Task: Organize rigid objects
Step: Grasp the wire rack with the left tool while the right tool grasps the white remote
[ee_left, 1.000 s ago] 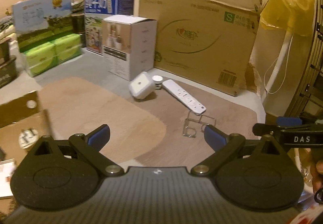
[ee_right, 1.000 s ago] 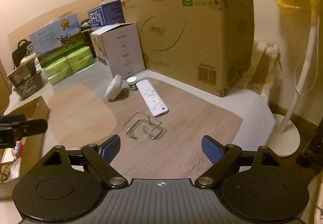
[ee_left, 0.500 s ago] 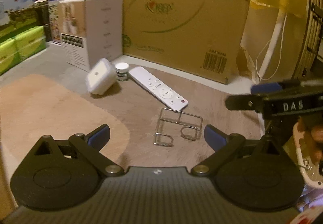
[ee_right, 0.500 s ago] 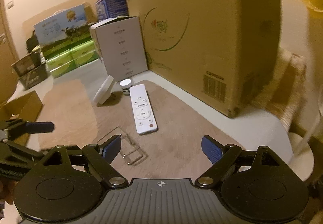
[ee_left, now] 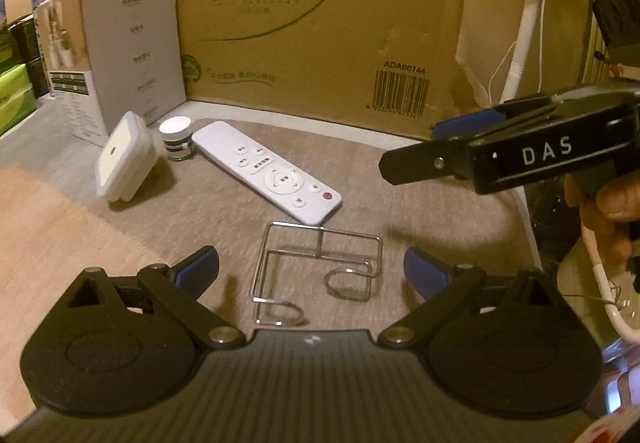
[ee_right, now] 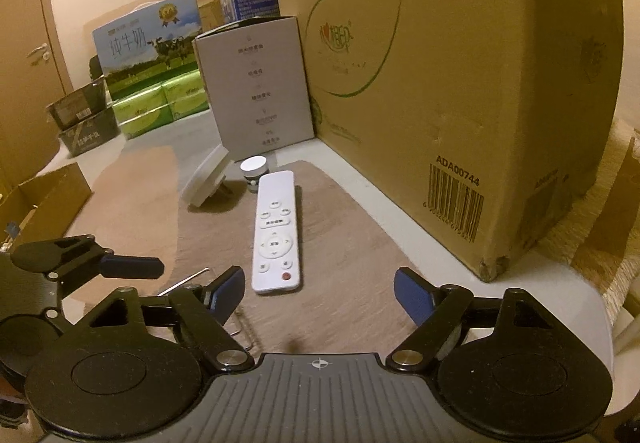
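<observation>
Left tongs [ee_left: 310, 267] hanging wide, framing wire rack [ee_left: 316, 271] lower centre; right tongs [ee_right: 318, 293] wide, lining up on remote [ee_right: 276, 233].

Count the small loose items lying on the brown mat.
4: the wire rack nearest the claws, the remote behind it, the small jar at the remote's far end, and the white plug beside the jar.
</observation>
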Tool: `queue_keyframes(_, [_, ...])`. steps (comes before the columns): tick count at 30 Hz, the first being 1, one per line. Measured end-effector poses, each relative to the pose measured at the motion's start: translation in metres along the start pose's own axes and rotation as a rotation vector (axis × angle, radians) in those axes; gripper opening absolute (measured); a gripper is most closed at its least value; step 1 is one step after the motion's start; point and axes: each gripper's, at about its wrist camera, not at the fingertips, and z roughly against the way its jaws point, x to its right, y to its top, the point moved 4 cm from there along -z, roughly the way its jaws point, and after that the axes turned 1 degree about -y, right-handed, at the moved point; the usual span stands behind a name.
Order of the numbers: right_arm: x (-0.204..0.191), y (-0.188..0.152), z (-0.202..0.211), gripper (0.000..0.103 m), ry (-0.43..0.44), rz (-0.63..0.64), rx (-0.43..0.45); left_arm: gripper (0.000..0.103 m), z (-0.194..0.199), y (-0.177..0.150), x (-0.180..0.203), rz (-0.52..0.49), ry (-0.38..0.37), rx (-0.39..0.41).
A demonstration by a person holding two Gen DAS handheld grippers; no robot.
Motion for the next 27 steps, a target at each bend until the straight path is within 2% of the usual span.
queue_keyframes(4, [0.004,0.001,-0.007,0.078,0.007,0.011,-0.009,0.085,-0.008,0.001,0.000,-0.007,-0.012,-0.003])
queue_keyframes(6, [0.005,0.000,-0.009,0.077,0.007,0.012,-0.011,0.075,-0.011,0.002,0.001,-0.006,-0.020,-0.001])
queue_keyframes(9, [0.007,0.000,-0.011,0.077,0.007,0.004,-0.012,0.065,-0.013,0.004,0.000,0.004,-0.030,-0.006])
queue_keyframes(14, [0.004,0.000,-0.014,0.077,0.010,0.010,-0.018,0.065,-0.007,0.005,-0.006,0.006,-0.026,-0.011])
queue_keyframes(20, [-0.001,0.008,-0.024,0.077,0.029,-0.002,-0.016,0.065,0.014,0.013,-0.035,0.032,0.061,0.026])
queue_keyframes(27, [-0.021,0.021,-0.058,0.077,0.021,0.006,-0.009,0.065,0.031,0.030,-0.085,0.108,0.171,0.062])
